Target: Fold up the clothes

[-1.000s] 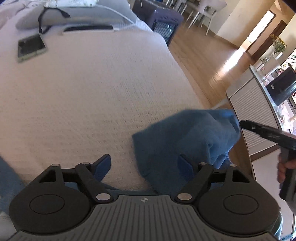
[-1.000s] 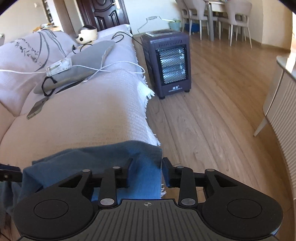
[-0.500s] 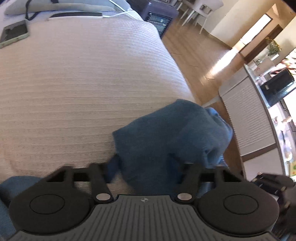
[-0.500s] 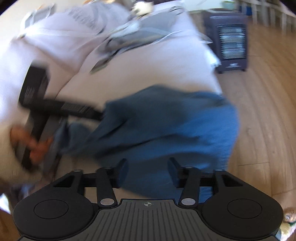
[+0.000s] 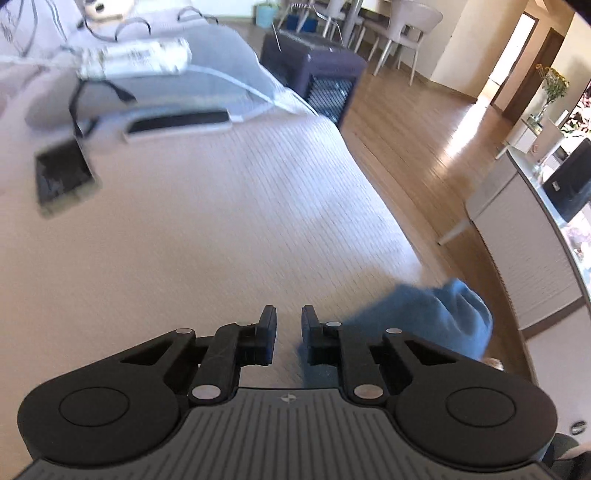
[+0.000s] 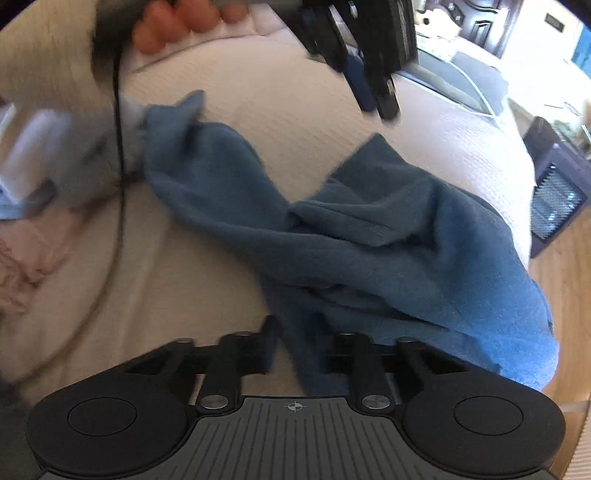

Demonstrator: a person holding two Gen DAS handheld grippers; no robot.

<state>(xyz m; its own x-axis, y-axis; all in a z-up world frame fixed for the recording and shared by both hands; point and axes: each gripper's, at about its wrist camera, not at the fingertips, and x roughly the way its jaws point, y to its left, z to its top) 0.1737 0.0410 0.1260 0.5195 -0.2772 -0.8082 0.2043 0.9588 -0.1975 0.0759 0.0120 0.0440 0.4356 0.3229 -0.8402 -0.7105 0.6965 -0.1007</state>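
The blue garment point(image 6: 388, 251) lies crumpled on the cream bed cover point(image 6: 258, 110), near the edge that borders the wooden floor point(image 5: 424, 147), with one twisted end reaching toward the far left of the right wrist view and the bulk bunched toward the right. No clean fold is visible: the fabric overlaps itself in loose ridges, so the task is judged to be at an early stage, with flattening and every fold still to be made. The right gripper point(image 6: 303, 343) is closing, and a strip of the garment runs between its jaws; the blur prevents confirming that the pads press on it. The left gripper point(image 5: 289, 332) is also closing, with only a narrow gap left and bare bed cover showing between the jaws; the garment sits just beside its right finger, not between the two. In the right wrist view the left gripper hangs above the cover, clear of the fabric, with a hand point(image 6: 184, 26) on its handle. A phone point(image 5: 62, 173) and a heater point(image 5: 314, 74) stand well apart from the garment
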